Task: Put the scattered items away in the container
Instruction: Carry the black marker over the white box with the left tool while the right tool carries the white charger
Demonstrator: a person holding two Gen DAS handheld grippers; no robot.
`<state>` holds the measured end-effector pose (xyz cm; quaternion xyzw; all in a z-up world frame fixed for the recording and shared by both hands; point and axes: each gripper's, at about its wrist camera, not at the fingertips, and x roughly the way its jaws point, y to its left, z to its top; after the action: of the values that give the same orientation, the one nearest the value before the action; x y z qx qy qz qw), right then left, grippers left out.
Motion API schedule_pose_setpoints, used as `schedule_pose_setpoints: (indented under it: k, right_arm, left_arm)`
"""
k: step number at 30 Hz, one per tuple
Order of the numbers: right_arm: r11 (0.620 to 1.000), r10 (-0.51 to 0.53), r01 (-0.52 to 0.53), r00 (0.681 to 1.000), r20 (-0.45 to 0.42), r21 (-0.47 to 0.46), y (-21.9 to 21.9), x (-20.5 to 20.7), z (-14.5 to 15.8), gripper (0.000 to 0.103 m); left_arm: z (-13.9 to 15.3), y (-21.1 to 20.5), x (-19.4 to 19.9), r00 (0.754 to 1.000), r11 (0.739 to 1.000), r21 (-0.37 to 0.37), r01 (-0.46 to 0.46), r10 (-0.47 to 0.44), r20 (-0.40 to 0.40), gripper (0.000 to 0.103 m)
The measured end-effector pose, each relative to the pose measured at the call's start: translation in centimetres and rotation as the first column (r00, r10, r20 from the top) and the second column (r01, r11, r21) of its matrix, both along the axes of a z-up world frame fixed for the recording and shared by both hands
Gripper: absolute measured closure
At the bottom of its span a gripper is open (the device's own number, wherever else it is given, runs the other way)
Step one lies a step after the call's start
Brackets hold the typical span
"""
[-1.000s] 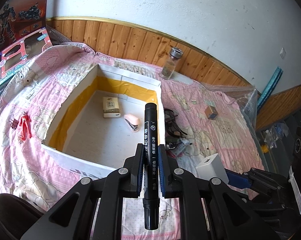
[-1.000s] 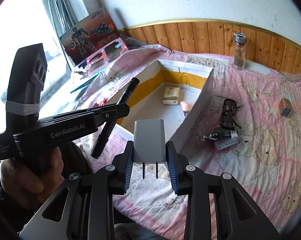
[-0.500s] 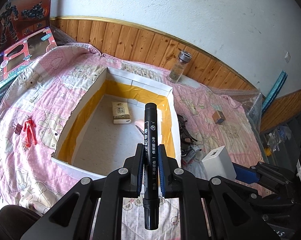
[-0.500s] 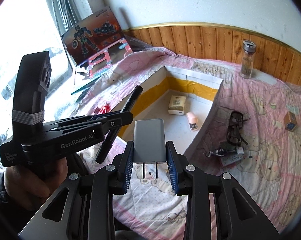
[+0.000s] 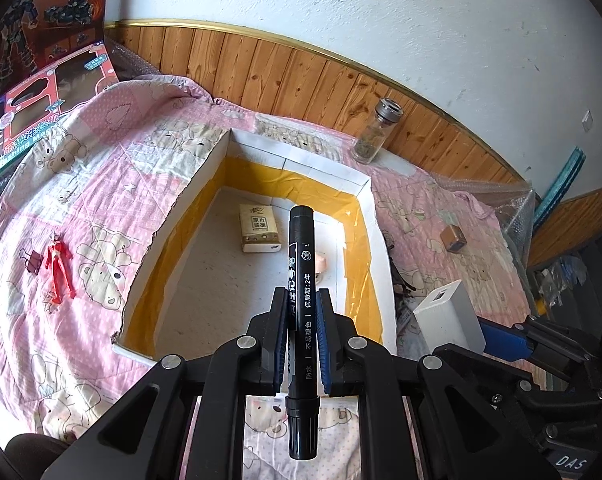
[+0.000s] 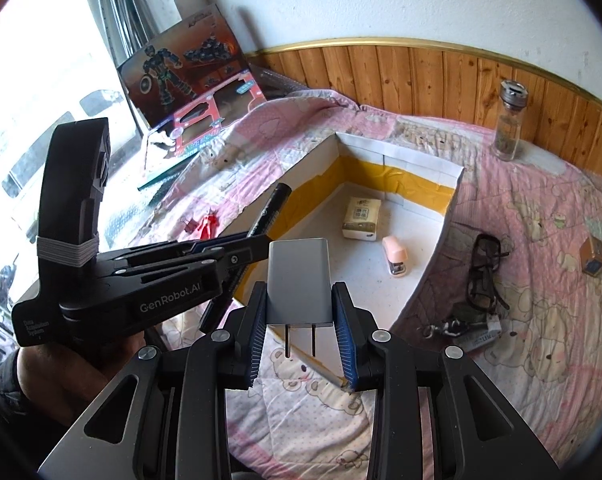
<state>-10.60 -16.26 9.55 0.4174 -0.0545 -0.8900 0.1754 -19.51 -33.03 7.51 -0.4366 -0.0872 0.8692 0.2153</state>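
Left wrist view looks down into the box [image 5: 375,216], a white tray with yellow tape round its inner walls, lying on the pink quilt [image 5: 81,184]. The left gripper [image 5: 302,334] has its jaws pinching a black marker [image 5: 302,300] round the middle, held upright above the near edge of the box. In the right wrist view the right gripper [image 6: 300,330] pinches a white charger [image 6: 299,282] by its sides, prongs pointing down, also over the near edge.

A tissue pack [image 5: 260,228] and a pink stapler [image 6: 395,256] already lie inside. Out on the quilt are a red figure [image 5: 57,266] and a clip [image 5: 31,266] to the left, and glasses [image 6: 485,272] and a small brown block [image 6: 593,256] to the right; something lies near the glasses, too blurred to name.

Both loads look to be in the carry-and-drop step. The next move seems to call for bringing each gripper further over the open floor of the box, lowering, then spreading the jaws
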Motion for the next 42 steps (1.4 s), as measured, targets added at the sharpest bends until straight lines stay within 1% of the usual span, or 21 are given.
schedule_pose_setpoints:
  k: [13,26,31,36,42]
  right_arm:
    - [1.000,-0.004,0.005,0.999,0.052,-0.010,-0.1,-4.0,-1.5,0.070]
    - [1.000,-0.002,0.004,0.994,0.111,-0.014,-0.1,-8.2,-3.7,0.070]
    - [1.000,0.000,-0.001,0.991,0.131,0.005,-0.2,-9.6,-4.9,0.070]
    - [0.999,0.017,-0.024,0.989,0.149,0.043,-0.6,-10.8,-6.1,0.070]
    - [0.993,0.041,-0.060,0.984,0.174,0.104,-1.0,-12.4,-7.7,0.070]
  left_arm:
    - [-0.9,0.6,-3.5,1.000,1.000,-0.021,0.014,-0.014,0.021,0.089]
    - [-3.4,1.2,-7.1,0.995,0.998,-0.053,0.016,-0.010,0.102,0.089]
    - [-4.4,1.3,-8.4,0.991,0.998,-0.066,0.010,-0.001,0.134,0.089]
    - [-5.6,1.4,-9.7,0.985,0.997,-0.079,0.002,0.011,0.174,0.089]
    - [-7.2,1.9,-11.0,0.975,0.992,-0.125,0.004,0.024,0.223,0.089]
